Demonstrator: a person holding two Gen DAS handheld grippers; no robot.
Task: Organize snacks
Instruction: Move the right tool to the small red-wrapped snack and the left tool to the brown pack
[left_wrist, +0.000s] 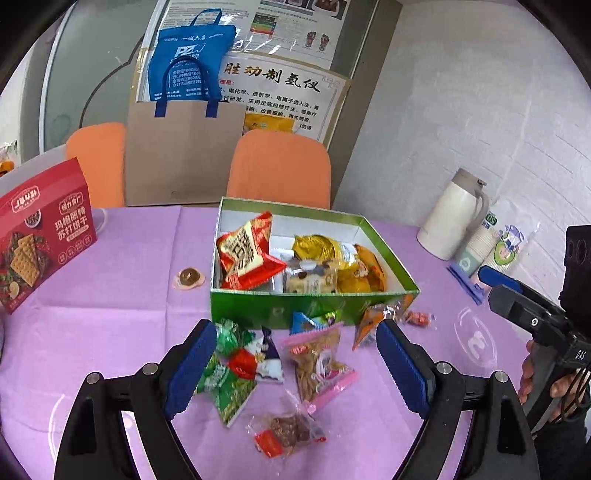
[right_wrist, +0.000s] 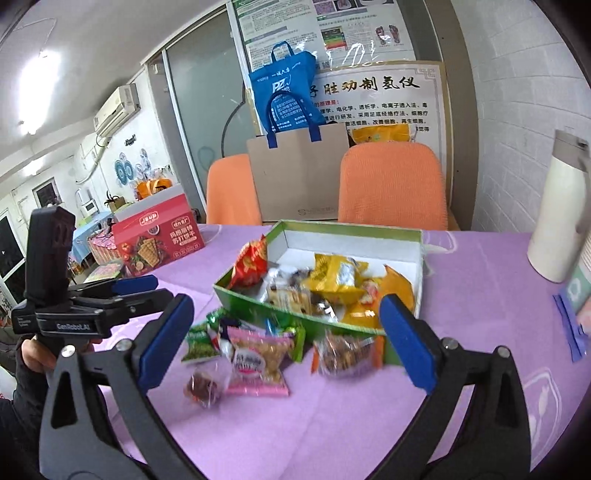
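A green box (left_wrist: 314, 308) with a white inside holds several snack packs, among them a red pack (left_wrist: 245, 254) and yellow packs (left_wrist: 325, 251). In front of it loose snacks lie on the purple tablecloth: green packs (left_wrist: 225, 384), a pink pack (left_wrist: 321, 365), a clear pack with brown pieces (left_wrist: 286, 432), an orange pack (left_wrist: 369, 325). My left gripper (left_wrist: 295, 362) is open and empty above the loose snacks. My right gripper (right_wrist: 286, 341) is open and empty, with the pink pack (right_wrist: 258, 363) and a brown pack (right_wrist: 343, 354) between its fingers. The box also shows in the right wrist view (right_wrist: 258, 295).
A red cracker box (left_wrist: 40, 236) stands at the left. A white thermos (left_wrist: 452, 214) and a sleeve of paper cups (left_wrist: 491, 247) stand at the right, with a blue clip (left_wrist: 467, 284). A small round snack (left_wrist: 188, 277) lies left of the green box. Two orange chairs (left_wrist: 280, 170) stand behind the table.
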